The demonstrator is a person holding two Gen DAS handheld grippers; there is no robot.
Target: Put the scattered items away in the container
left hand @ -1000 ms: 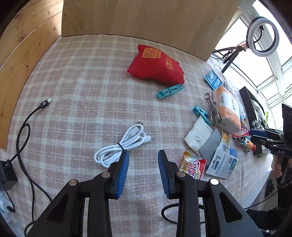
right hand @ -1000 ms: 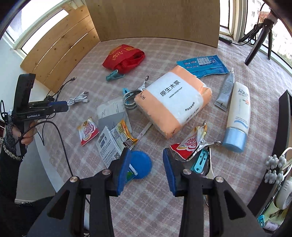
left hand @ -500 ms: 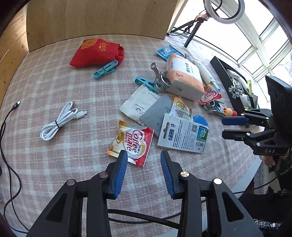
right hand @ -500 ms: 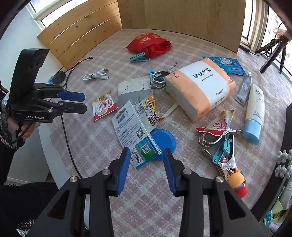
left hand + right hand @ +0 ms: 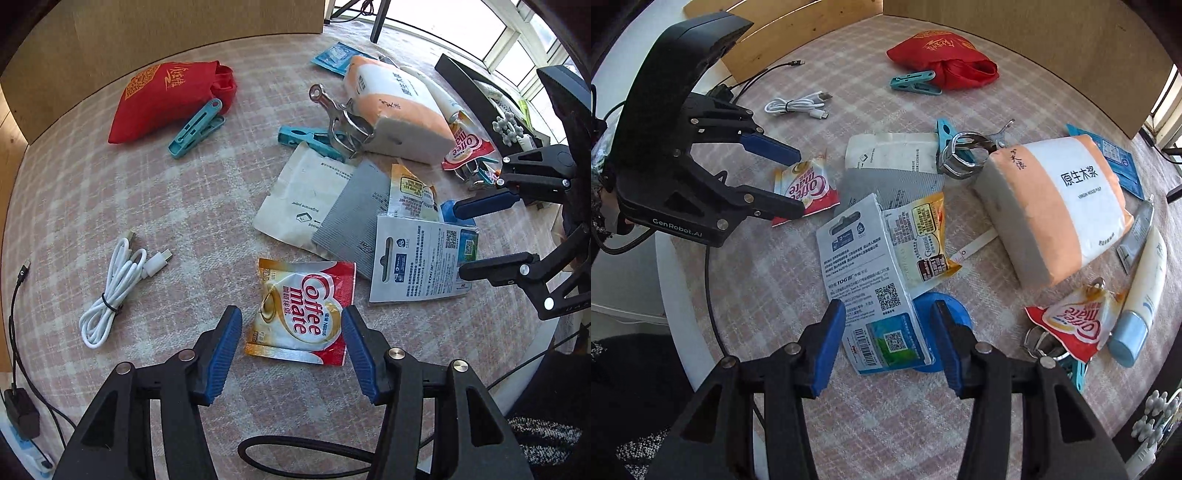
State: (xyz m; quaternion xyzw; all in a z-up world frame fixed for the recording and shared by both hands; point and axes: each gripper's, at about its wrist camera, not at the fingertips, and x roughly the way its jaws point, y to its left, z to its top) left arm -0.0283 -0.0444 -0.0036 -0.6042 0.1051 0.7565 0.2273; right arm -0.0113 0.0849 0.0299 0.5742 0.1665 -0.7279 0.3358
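My left gripper points down over a red and white Coffee mate sachet lying flat on the checked tablecloth. Its jaws are opening and straddle the sachet's near end, with the pads clear of it. My right gripper hangs over a white and blue blister card that rests on a blue round lid. Those jaws are opening too, and nothing is pressed between them. A red cloth bag lies at the far side of the table.
An orange and white tissue pack lies beside a metal clip, teal clothespins and flat packets. A coiled white cable lies left, a second sachet and cream tube right. The table edge is close.
The left gripper swung from the white cable to the Coffee mate sachet and sank. The right gripper came down over the blister card. Both pairs of jaws have widened.
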